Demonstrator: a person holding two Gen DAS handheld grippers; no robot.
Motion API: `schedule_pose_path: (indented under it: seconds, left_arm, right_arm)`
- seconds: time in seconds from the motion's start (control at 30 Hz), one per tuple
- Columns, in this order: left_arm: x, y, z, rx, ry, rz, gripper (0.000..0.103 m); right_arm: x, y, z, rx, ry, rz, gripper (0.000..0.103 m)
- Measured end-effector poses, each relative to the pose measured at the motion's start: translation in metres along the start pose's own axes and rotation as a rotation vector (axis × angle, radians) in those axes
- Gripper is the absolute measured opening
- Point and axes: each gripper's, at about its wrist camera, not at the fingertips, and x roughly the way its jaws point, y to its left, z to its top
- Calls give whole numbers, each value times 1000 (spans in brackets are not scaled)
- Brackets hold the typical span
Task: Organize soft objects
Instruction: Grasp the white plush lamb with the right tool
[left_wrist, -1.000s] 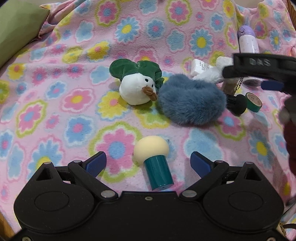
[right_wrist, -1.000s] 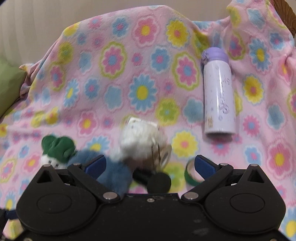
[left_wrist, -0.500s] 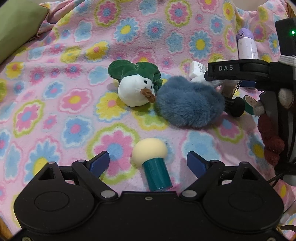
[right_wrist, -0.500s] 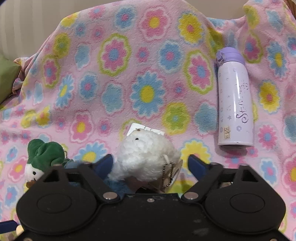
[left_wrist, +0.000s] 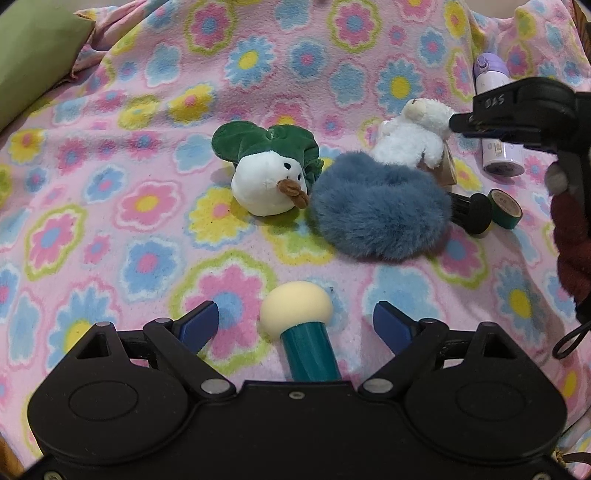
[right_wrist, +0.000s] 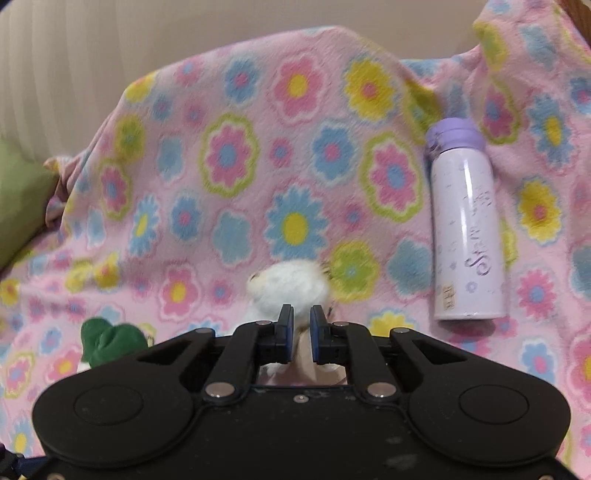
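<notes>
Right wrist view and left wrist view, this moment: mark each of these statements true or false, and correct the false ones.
1. The right gripper is clamped on the white plush toy. True.
2. The purple bottle stands upright on the blanket. False: it lies on its side.
3. The left gripper is shut on the mushroom-shaped toy. False: its jaws stand open, with the toy lying between them untouched.
4. The green-hatted duck plush rests beside the blue furry cushion. True.
5. The roll of tape sits on top of the blue cushion. False: it sits on the blanket beside it.
</notes>
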Motion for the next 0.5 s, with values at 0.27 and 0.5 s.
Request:
schedule_pose_path:
  seconds: [0.27, 0.5]
  left_arm:
    - [0, -1, -1, 4, 5, 2, 87]
    - [0, -1, -1, 3, 9, 3, 87]
  right_arm:
    - [3, 4, -4, -5, -30, -17, 91]
    - [32, 13, -1, -14, 22, -10, 91]
